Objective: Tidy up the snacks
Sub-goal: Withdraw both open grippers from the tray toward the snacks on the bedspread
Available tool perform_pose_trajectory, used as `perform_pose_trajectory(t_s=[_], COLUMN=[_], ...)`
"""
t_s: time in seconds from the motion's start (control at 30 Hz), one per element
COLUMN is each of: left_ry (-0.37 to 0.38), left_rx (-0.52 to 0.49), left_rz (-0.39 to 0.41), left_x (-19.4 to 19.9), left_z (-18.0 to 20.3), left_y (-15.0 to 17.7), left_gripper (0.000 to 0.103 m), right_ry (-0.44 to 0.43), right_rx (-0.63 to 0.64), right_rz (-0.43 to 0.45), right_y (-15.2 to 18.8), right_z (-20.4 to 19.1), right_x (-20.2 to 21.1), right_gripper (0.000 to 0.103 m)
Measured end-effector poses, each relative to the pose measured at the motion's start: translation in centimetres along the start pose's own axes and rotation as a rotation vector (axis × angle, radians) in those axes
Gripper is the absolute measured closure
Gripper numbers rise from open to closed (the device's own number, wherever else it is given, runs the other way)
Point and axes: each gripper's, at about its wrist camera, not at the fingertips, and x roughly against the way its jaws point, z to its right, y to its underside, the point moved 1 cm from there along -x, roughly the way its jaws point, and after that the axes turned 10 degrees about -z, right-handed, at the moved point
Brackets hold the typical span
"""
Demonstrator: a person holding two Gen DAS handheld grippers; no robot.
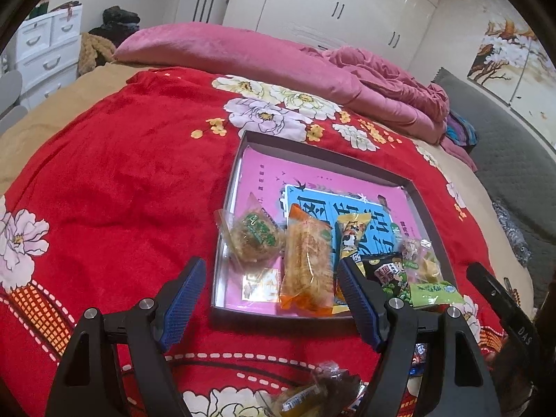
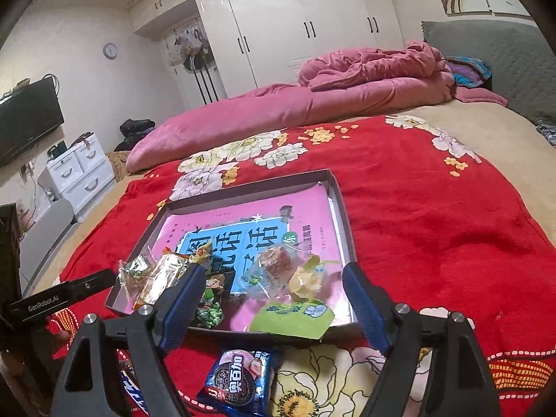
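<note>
A shallow grey box (image 1: 229, 180) with a pink and blue printed bottom lies on the red flowered blanket; it also shows in the right wrist view (image 2: 342, 208). Several wrapped snacks lie along its near side: a round pastry (image 1: 255, 236), a long orange pack (image 1: 305, 267), a yellow pack (image 1: 351, 232), a black and green pack (image 1: 389, 272) and a green-edged pack (image 2: 293, 316). My left gripper (image 1: 271, 299) is open and empty just before the box. My right gripper (image 2: 274, 299) is open and empty over the box's near edge. A blue cookie pack (image 2: 239, 380) lies on the blanket below it.
More loose snacks (image 1: 309, 392) lie on the blanket near the left gripper. A rolled pink quilt (image 1: 278, 66) lies behind the box. White drawers (image 2: 78, 170) and a television (image 2: 27, 121) stand at the left; wardrobes line the far wall.
</note>
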Motion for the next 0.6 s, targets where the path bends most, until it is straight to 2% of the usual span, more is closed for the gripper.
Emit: perform_pose_trajectory(t_s=[0.33, 0.6], left_ry=[0.019, 0.005], left_rx=[0.042, 0.003], left_rz=[-0.011, -0.012], left_x=[0.6, 1.1], left_z=[-1.1, -0.3], left_y=[0.5, 1.1], left_gripper=[0.024, 0.024], right_ry=[0.006, 0.005], right_rx=[0.003, 0.025], right_rz=[-0.004, -0.019], right_y=[0.3, 0.8], right_z=[0.1, -0.5], right_x=[0.4, 0.7], right_gripper=[0.022, 0.022])
